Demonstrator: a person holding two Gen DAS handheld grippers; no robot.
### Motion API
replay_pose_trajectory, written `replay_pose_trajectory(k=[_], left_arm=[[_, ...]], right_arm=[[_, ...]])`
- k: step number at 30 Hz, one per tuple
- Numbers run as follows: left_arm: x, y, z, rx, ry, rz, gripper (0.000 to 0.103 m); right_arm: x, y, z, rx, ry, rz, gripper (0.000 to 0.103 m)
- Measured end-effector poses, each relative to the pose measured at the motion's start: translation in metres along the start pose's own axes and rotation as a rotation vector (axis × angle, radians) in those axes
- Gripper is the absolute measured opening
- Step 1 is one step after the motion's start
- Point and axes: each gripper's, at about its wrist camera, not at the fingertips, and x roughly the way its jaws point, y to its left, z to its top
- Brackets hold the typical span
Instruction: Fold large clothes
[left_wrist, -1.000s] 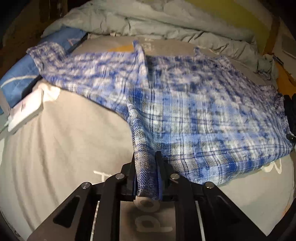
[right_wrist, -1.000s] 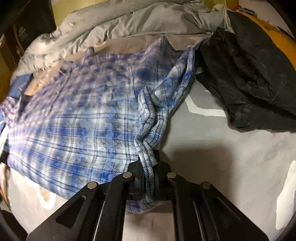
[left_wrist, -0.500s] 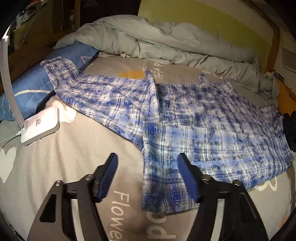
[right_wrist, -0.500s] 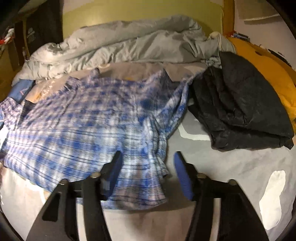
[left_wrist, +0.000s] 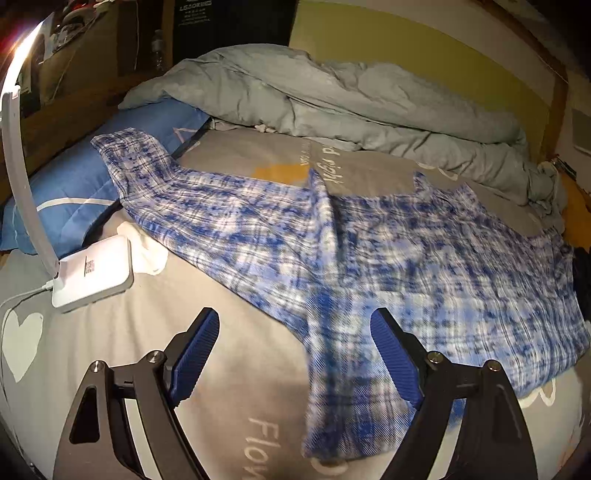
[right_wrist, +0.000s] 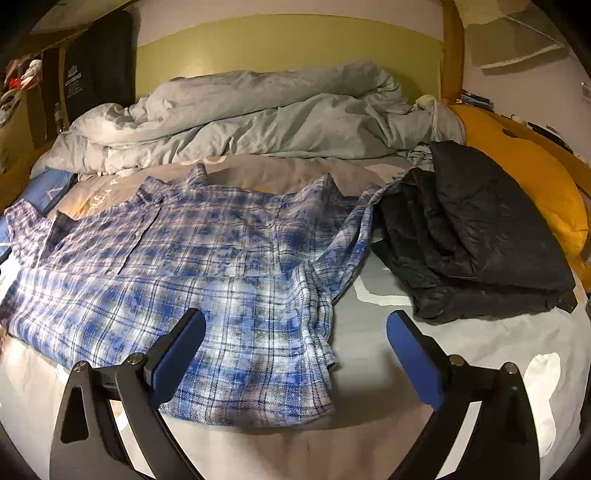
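You are over a bed, its grey printed sheet (left_wrist: 110, 354) running back to a rumpled grey duvet (right_wrist: 258, 110) along the top of both views. The blue plaid shirt (right_wrist: 207, 273) lies spread across the middle of the sheet, its hem nearest you. Your left gripper (left_wrist: 295, 354) and right gripper (right_wrist: 295, 354) hold nothing; both sets of jaws are opening wide above the cloth. This looks like the pause after laying the shirt out, so the next move likely calls for taking a side edge or sleeve (left_wrist: 155, 173) and carrying it inward. The black folded garment (right_wrist: 476, 232) crowds the right of the right view; the white lamp base (left_wrist: 92, 273) sits just left of the shirt.
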Motion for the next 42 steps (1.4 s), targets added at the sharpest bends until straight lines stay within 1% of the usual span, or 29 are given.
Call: replay_pose_trajectory(k=[3,6,8,10,12,15,17,20,23,25,26,28,29,30,31,33,34,36,37,39,40,41,42], left_arm=[[0.007,0.009,0.009,-0.01,-0.014,0.013,0.087],[0.016,0.022,0.018,-0.057,-0.009,0.005,0.093],[0.029,0.037,0.025,-0.12,0.008,-0.002,0.093],[0.04,0.046,0.029,-0.164,0.025,-0.002,0.093],[0.059,0.059,0.035,-0.209,0.061,0.011,0.093],[0.084,0.075,0.043,-0.248,0.09,0.03,0.093],[0.098,0.087,0.048,-0.275,0.095,0.063,0.093],[0.119,0.107,0.053,-0.303,0.098,0.087,0.093],[0.14,0.118,0.054,-0.293,0.115,0.118,0.093],[0.151,0.12,0.057,-0.269,0.111,0.14,0.091],[0.155,0.119,0.059,-0.242,0.098,0.162,0.084],[0.159,0.117,0.065,-0.203,0.072,0.173,0.065],[0.159,0.116,0.067,-0.194,0.058,0.169,0.033],[0.158,0.115,0.069,-0.181,0.04,0.162,0.008],[0.155,0.112,0.072,-0.17,0.024,0.155,0.007],[0.139,0.098,0.081,-0.11,-0.065,0.151,0.006],[0.133,0.091,0.086,-0.091,-0.085,0.15,0.006],[0.111,0.061,0.103,-0.027,-0.156,0.125,0.006],[0.103,0.045,0.11,0.0,-0.181,0.1,0.006],[0.089,0.009,0.123,0.05,-0.203,0.053,0.006],[0.08,-0.019,0.128,0.082,-0.211,0.018,0.006],[0.073,-0.04,0.13,0.101,-0.213,-0.012,0.006],[0.066,-0.068,0.131,0.13,-0.211,-0.062,0.006]], right_arm=[[-0.004,0.007,0.004,-0.016,-0.039,-0.031,0.098],[-0.011,0.023,0.015,-0.03,-0.076,-0.013,0.098],[-0.015,0.036,0.026,-0.043,-0.1,0.001,0.099],[-0.017,0.05,0.04,-0.039,-0.117,0.029,0.1],[-0.017,0.068,0.059,-0.023,-0.131,0.08,0.1],[-0.011,0.097,0.084,-0.005,-0.139,0.13,0.1],[-0.005,0.114,0.096,0.016,-0.157,0.184,0.1],[0.013,0.138,0.103,0.038,-0.168,0.21,0.1],[0.039,0.156,0.1,0.044,-0.169,0.207,0.1],[0.057,0.163,0.097,0.057,-0.159,0.19,0.1],[0.067,0.164,0.096,0.06,-0.154,0.178,0.1],[0.083,0.167,0.091,0.061,-0.147,0.158,0.1],[0.092,0.167,0.088,0.057,-0.141,0.148,0.1],[0.099,0.166,0.085,0.052,-0.135,0.14,0.1],[0.106,0.166,0.082,0.046,-0.126,0.133,0.1],[0.115,0.163,0.077,0.029,-0.1,0.123,0.099],[0.117,0.16,0.077,0.029,-0.09,0.124,0.099],[0.116,0.152,0.08,0.059,-0.085,0.138,0.099],[0.115,0.147,0.081,0.076,-0.086,0.146,0.099],[0.113,0.139,0.081,0.111,-0.088,0.159,0.099],[0.113,0.137,0.081,0.121,-0.086,0.159,0.099],[0.114,0.133,0.08,0.132,-0.083,0.159,0.099],[0.115,0.131,0.08,0.141,-0.079,0.157,0.099]])
